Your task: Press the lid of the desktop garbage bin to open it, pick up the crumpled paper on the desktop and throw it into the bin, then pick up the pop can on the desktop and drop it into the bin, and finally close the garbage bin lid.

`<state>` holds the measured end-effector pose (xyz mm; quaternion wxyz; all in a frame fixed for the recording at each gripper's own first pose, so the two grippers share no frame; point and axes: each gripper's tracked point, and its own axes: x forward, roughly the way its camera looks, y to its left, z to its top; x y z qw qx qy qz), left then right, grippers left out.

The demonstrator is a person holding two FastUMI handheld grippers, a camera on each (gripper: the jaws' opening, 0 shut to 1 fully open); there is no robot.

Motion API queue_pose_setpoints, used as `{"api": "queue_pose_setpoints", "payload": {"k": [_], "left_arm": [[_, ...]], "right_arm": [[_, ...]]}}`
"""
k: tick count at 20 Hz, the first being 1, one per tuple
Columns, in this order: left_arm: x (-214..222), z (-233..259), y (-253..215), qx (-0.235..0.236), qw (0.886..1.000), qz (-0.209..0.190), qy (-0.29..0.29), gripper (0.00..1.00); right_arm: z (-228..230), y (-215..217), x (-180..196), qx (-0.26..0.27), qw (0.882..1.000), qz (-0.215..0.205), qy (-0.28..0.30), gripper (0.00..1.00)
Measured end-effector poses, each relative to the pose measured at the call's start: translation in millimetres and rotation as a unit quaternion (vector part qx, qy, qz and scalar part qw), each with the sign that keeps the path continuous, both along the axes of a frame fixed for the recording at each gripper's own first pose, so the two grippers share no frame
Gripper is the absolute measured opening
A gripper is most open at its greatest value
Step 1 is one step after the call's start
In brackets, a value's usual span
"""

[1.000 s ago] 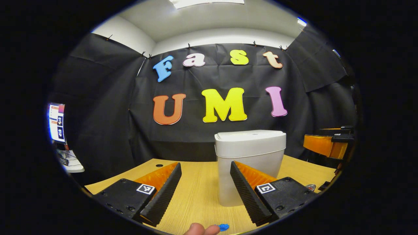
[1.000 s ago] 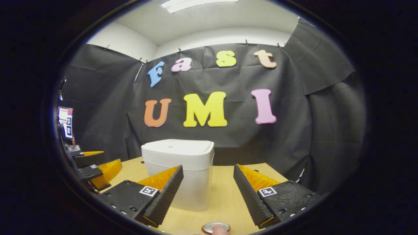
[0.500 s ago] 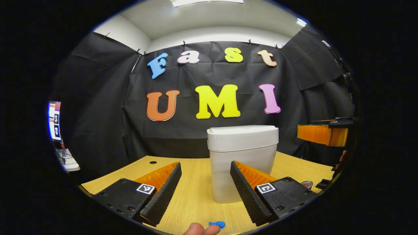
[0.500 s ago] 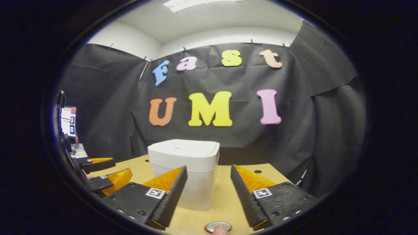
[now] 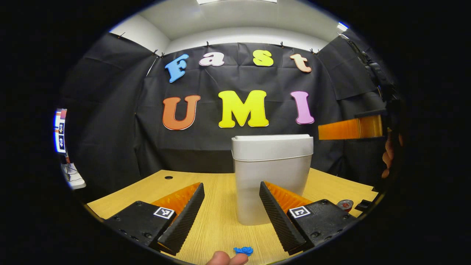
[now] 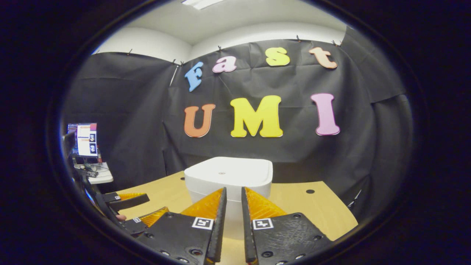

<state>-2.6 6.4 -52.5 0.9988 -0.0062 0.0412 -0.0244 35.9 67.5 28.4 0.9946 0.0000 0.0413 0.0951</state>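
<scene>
Change from earlier frames: in the right gripper view the right gripper (image 6: pixel 232 224) had its fingers drawn in from a wide spread to a narrow slit, nearly together, with nothing between them, and it sat higher, looking down on the lid (image 6: pixel 230 172). In the left gripper view that gripper (image 5: pixel 349 129) had risen from beside the bin to above lid level at the right. The left gripper's spread was unchanged.

Left gripper view, left to right:
- Left gripper (image 5: pixel 232 211): fingers spread wide, holding nothing, hovering over the surface (image 5: pixel 217 221).
- A fingertip (image 5: pixel 226 258) at the bottom edge, cut off.
- Crumpled paper (image 5: pixel 243 251): small blue wad on the near edge of the surface, just beside the fingertip, in front of the bin.
- Garbage bin (image 5: pixel 271 176): white, upright, lid shut, mid-surface; its lower right side hidden behind the right-hand finger.
- Pop can (image 5: pixel 345 204): near the right edge of the surface, mostly hidden by the gripper body; only its top showed.

Right gripper view, left to right:
- Left gripper (image 6: pixel 136 209): at the left edge, partly cut off, fingers apart.
- Garbage bin (image 6: pixel 198 184): front hidden behind the near-closed fingers.
</scene>
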Motion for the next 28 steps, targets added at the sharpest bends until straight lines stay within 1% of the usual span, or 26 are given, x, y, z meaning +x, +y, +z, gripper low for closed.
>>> {"api": "queue_pose_setpoints", "payload": {"k": [1,2,3,4,5,7,8,9,10,11,14,16,17,18,19,20,21,23,24,25,26,27,28], "left_arm": [[0,-2,2,-0.001,1.0,0.001,0.001,0.97],[1,-3,4,-0.002,1.0,0.002,0.003,0.97],[1,-5,7,-0.003,1.0,0.004,0.005,0.97],[1,-7,9,-0.004,1.0,0.004,0.006,0.97],[1,-7,10,-0.004,1.0,0.004,0.007,0.97],[2,-10,12,-0.002,1.0,0.005,0.011,0.97],[1,-10,12,-0.002,1.0,0.004,0.012,0.97],[0,-10,13,-0.002,1.0,0.003,0.011,0.97],[0,-10,14,-0.002,1.0,0.003,0.01,0.97],[0,-10,16,-0.002,1.0,0.005,0.009,0.97],[0,-11,21,-0.008,1.0,0.008,0.009,0.97],[1,-13,25,-0.011,1.0,0.011,0.012,0.97],[2,-15,26,-0.012,1.0,0.012,0.013,0.97],[2,-18,27,-0.014,1.0,0.013,0.015,0.97],[3,-21,28,-0.016,1.0,0.013,0.018,0.97],[5,-24,27,-0.019,0.999,0.012,0.023,0.97],[5,-24,25,-0.024,0.999,0.011,0.024,0.97],[3,-23,20,-0.028,0.999,0.007,0.023,0.97],[3,-25,18,-0.025,0.999,0.004,0.023,0.97],[3,-25,17,-0.021,0.999,0.003,0.024,0.97],[3,-26,18,-0.018,0.999,0.003,0.027,0.97],[2,-26,17,-0.018,0.999,0.003,0.028,0.97],[2,-26,16,-0.022,0.999,0.001,0.029,0.97]], "right_arm": [[6,5,7,-0.005,1.0,0.004,-0.002,0.24],[9,5,8,0.002,1.0,0.002,-0.001,0.24],[9,13,21,0.008,1.0,0.006,0.005,0.06],[13,23,20,0.013,1.0,0.022,0.013,0.04],[13,34,25,0.012,0.999,0.033,0.02,0.04],[12,42,36,-0.001,0.999,0.042,0.024,0.05],[14,46,47,-0.01,0.999,0.039,0.025,0.0],[14,46,54,-0.012,0.999,0.037,0.028,0.0],[11,47,63,-0.01,0.999,0.031,0.035,0.02],[10,45,72,-0.007,0.999,0.028,0.042,0.0],[-1,45,90,0.002,0.997,0.028,0.078,0.0],[-3,43,96,0.006,0.996,0.028,0.088,0.0],[-9,42,96,-0.003,0.994,0.031,0.103,0.0],[-10,41,96,-0.009,0.994,0.036,0.104,0.0],[-17,41,95,-0.02,0.993,0.04,0.113,0.04],[-16,41,96,-0.035,0.992,0.042,0.111,0.01],[-14,39,93,-0.041,0.991,0.042,0.12,0.01],[-10,41,93,-0.028,0.993,0.047,0.109,0.01],[0,38,95,-0.022,0.995,0.039,0.092,0.01],[11,27,98,-0.026,0.997,0.008,0.077,0.0],[19,13,94,-0.022,0.998,-0.008,0.058,0.0],[33,9,92,-0.012,0.999,-0.013,0.036,0.0],[47,10,91,-0.002,1.0,-0.015,0.017,0.12]]}}
